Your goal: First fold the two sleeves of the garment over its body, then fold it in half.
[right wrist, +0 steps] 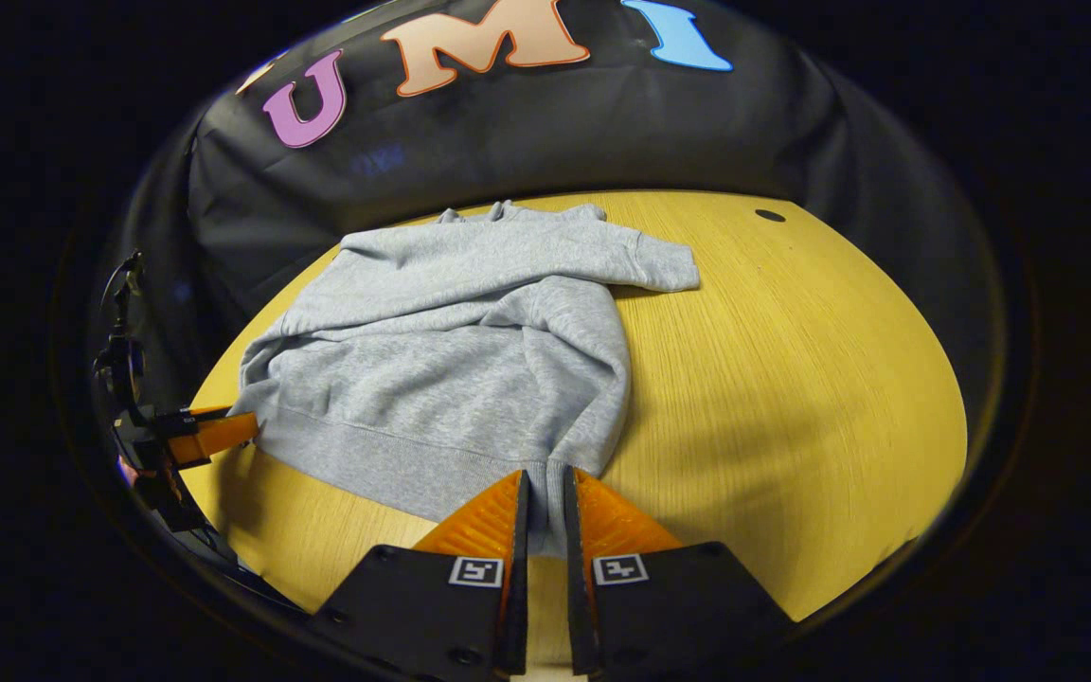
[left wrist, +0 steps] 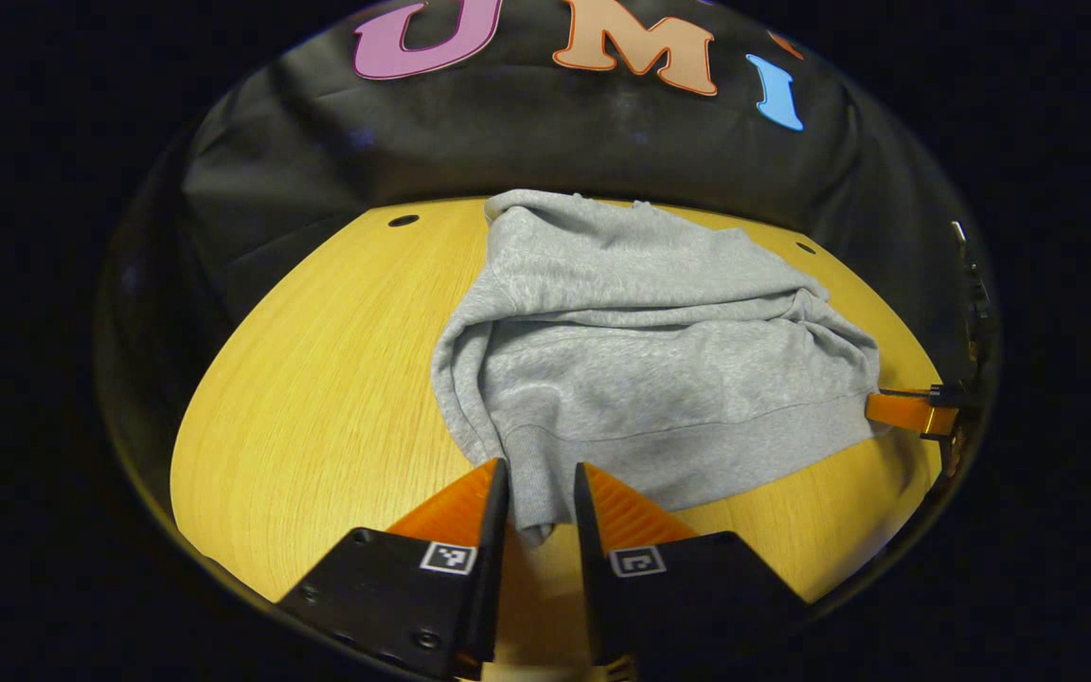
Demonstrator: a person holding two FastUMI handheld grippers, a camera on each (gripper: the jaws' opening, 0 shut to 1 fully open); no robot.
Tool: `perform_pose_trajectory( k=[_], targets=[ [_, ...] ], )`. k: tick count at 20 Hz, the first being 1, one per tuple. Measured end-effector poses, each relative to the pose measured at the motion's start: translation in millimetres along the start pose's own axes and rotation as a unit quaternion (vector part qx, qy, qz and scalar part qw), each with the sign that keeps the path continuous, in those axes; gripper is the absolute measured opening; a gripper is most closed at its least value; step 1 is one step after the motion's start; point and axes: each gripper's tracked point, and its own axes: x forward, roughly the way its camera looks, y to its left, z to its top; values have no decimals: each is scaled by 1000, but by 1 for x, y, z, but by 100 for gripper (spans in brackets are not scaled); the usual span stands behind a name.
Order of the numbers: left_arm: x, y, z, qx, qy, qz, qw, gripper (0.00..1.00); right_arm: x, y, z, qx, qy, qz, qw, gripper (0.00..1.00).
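Both grippers, left [left wrist: 541,493] and right [right wrist: 545,502], clench the near hem corners of a grey sweatshirt [left wrist: 640,350] on a wooden table [right wrist: 792,379], bare boards to the right.

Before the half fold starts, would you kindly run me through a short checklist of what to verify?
1. Sleeves folded over the grey fleece sweatshirt: ok.
2. Left tool on the hem's corner: ok, fabric lies between its fingers.
3. Right tool on the hem's other corner: ok.
4. Grips firm enough to lift: cannot tell.
5. Yellow wooden table bare beyond the collar: cannot tell, the wall is close.
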Motion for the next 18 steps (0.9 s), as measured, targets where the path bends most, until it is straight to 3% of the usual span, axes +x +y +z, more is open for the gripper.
perform_pose_trajectory(
  k=[1, 3, 4, 5, 8, 12, 18],
  targets=[
    [1, -2, 2, -3, 0, -2, 1000, 24, -1, 0, 1, -2, 2, 1, 1000, 11],
    [4, -3, 4, -2, 1, 2, 1000, 6, -2, 1, 1, -8, 4, 2, 1000, 12],
    [4, -4, 4, 3, 5, 5, 1000, 3, -5, 1, 4, -7, 1, -2, 1000, 13],
    [5, -4, 4, 8, 8, 8, 1000, 0, -3, 1, 2, -11, 4, -2, 1000, 5],
    [5, -4, 4, 7, 15, 9, 1000, 0, -2, 1, 4, -12, 7, -4, 1000, 5],
    [2, -3, 8, -29, 20, 5, 999, 0, -4, 3, 13, -14, 3, -7, 1000, 5],
    [-1, -5, 43, -63, -14, -6, 998, 0, -12, 14, 53, -6, -32, 7, 999, 5]
  ],
)
